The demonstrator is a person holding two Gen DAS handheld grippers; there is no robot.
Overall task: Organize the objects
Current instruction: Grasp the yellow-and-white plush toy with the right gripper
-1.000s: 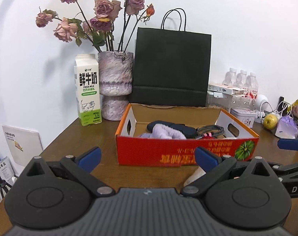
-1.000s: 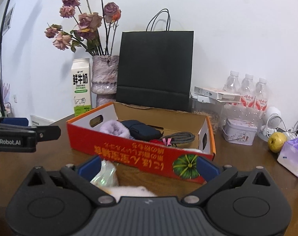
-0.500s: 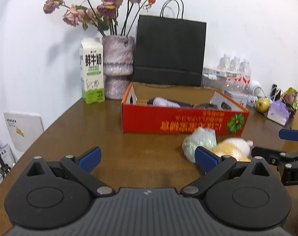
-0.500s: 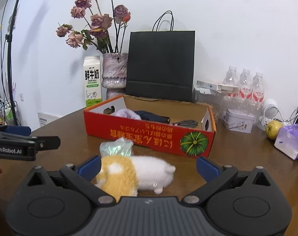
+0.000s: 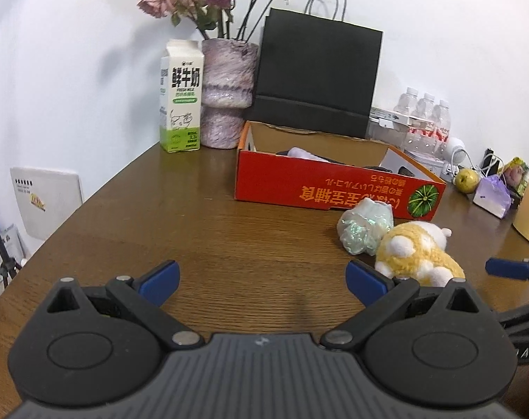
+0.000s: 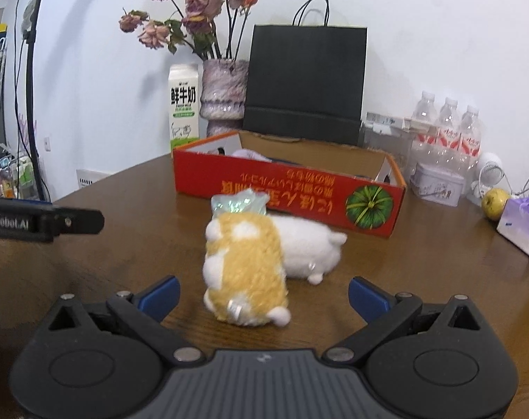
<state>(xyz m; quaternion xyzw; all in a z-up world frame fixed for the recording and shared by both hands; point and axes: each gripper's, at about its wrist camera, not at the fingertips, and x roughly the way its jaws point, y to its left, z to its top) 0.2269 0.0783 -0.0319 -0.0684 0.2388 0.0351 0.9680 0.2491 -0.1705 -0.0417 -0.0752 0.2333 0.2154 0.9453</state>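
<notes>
While nothing is between its blue pads, the left hand-held gripper (image 5: 262, 277) hangs spread wide over a bare stretch of the wooden bench (image 5: 201, 244), off to the side of the loose items, probably so the other tool has room. Further right, the red cardboard box (image 6: 288, 192) sits open-topped with a few things already inside (a pale purple cloth and something dark show above its wall), which makes it the likely collecting place. Just in front of it lie a crinkly green-white bag (image 6: 239, 203) and, touching it, a yellow-and-white plush toy (image 6: 261, 262) on its side. The right hand-held gripper (image 6: 264, 298) is also spread and empty, lined up with the plush's near end, apparently ready to close on it.
</notes>
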